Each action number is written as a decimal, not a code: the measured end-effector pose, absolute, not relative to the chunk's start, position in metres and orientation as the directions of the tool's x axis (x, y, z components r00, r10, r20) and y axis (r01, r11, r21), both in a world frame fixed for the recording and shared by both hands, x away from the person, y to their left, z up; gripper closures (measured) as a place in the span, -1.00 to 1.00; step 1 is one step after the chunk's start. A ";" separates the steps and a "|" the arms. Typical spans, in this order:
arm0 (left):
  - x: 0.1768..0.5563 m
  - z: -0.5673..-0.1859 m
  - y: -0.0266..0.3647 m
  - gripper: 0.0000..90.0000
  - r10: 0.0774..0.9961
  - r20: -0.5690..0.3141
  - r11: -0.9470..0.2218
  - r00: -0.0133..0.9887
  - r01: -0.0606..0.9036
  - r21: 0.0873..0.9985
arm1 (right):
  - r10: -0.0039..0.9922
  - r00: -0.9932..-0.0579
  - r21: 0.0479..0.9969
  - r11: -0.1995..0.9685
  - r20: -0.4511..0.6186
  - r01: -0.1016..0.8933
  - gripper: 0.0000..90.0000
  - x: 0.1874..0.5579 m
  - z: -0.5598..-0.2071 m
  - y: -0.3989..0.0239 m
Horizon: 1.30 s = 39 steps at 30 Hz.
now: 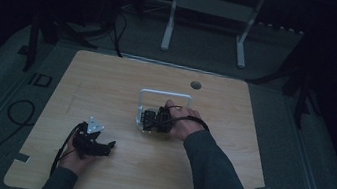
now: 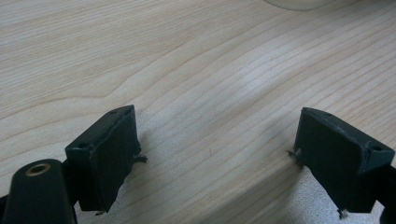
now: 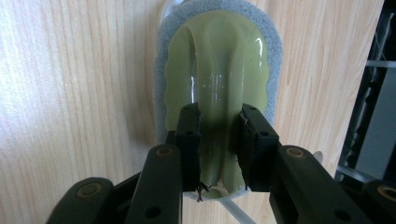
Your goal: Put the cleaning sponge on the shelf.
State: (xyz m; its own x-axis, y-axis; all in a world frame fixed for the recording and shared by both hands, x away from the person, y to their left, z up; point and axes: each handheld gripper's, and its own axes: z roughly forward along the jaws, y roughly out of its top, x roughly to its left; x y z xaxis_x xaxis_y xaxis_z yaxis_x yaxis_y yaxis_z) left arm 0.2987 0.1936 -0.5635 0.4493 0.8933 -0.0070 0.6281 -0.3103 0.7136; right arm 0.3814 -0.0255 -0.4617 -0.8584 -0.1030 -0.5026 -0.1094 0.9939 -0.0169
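Scrubber (image 3: pixel 217 60): lies flat on the surface (image 1: pixel 107 85), mid-surface; likely light, with a soft grey pad and a stiff, glossy green grip.
Hold: the raised central ridge.
Right tongs (image 3: pixel 218 144): pinching that ridge.
Left tongs (image 2: pixel 215 154): spread, nothing between.

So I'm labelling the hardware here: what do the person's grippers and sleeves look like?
Both the left gripper and the right gripper are black, with two flat, blocky jaws on hinged links with brass-coloured pivots. The left one carries a grey three-cornered plate and trails a black cable. The sleeves are dark grey.
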 end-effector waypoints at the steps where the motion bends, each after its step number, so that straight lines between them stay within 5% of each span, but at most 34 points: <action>1: 0.299 -0.564 0.194 -0.69 0.893 -0.007 -0.311 0.450 0.628 0.714 | -0.107 -0.857 -0.022 0.994 -0.504 -0.112 0.60 0.381 -0.463 -0.025; 39: 0.299 -0.564 0.194 -0.69 0.893 -0.007 -0.312 0.451 0.628 0.713 | -0.047 -0.805 0.000 0.998 -0.591 -0.058 0.63 0.396 -0.474 -0.025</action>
